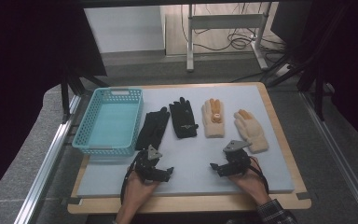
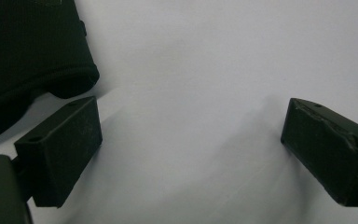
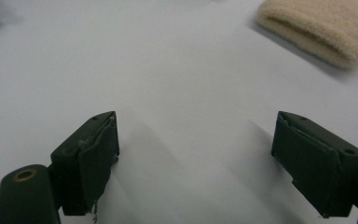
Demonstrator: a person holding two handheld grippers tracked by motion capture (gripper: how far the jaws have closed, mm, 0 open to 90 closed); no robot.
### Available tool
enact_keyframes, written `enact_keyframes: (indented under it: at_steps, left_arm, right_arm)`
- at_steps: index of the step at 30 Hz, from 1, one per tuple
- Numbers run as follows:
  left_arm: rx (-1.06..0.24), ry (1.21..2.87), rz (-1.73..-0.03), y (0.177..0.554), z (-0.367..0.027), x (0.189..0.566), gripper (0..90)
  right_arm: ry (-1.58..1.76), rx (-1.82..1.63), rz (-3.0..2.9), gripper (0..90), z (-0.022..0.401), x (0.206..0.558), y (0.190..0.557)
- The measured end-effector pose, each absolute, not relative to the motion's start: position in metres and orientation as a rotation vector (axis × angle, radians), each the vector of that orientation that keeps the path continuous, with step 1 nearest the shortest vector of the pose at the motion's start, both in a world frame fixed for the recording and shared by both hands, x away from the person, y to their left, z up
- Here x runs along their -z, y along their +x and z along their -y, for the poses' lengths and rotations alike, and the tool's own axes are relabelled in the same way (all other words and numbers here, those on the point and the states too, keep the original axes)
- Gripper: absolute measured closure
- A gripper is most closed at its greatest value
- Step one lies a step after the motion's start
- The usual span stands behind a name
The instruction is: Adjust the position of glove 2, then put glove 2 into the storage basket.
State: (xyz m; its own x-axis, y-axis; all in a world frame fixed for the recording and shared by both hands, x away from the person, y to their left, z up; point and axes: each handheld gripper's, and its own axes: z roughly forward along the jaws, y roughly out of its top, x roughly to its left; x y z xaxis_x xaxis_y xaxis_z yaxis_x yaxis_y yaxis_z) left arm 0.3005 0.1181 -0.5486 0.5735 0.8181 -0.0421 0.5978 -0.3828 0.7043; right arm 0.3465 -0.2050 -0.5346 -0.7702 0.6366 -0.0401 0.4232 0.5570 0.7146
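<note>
Two black gloves (image 1: 153,127) (image 1: 183,120) and two cream gloves with orange fingertips (image 1: 213,117) (image 1: 250,129) lie in a row on the pale grey mat (image 1: 186,158). My left gripper (image 1: 168,171) rests low on the mat just in front of the leftmost black glove, jaws wide apart with nothing between them. That glove's cuff (image 2: 28,56) fills the upper left of the left gripper view. My right gripper (image 1: 214,167) sits open on the mat near the front, and a cream cuff (image 3: 326,25) lies ahead to its right.
A turquoise plastic basket (image 1: 109,120), with nothing in it, stands at the mat's left end. The mat lies on a wooden board (image 1: 279,135) whose edges show all around. Metal rails (image 1: 46,158) run along both sides of the table.
</note>
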Motion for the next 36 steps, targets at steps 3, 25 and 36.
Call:
enact_keyframes:
  at_steps: [3, 25, 36]
  left_arm:
    - [-0.412, 2.118, -1.125, 0.300, -0.118, 0.549, 5.3]
    - [-0.413, 2.125, -1.099, 0.299, -0.118, 0.547, 9.2]
    - [-0.461, 2.123, -1.076, 0.317, -0.110, 0.507, 13.1]
  right_arm:
    - [0.876, -1.031, -2.500, 14.4, 0.205, 0.535, 0.347]
    - [0.878, -1.034, -2.500, 14.5, 0.205, 0.535, 0.347]
    - [0.878, -1.034, -2.501, 14.6, 0.206, 0.535, 0.347]
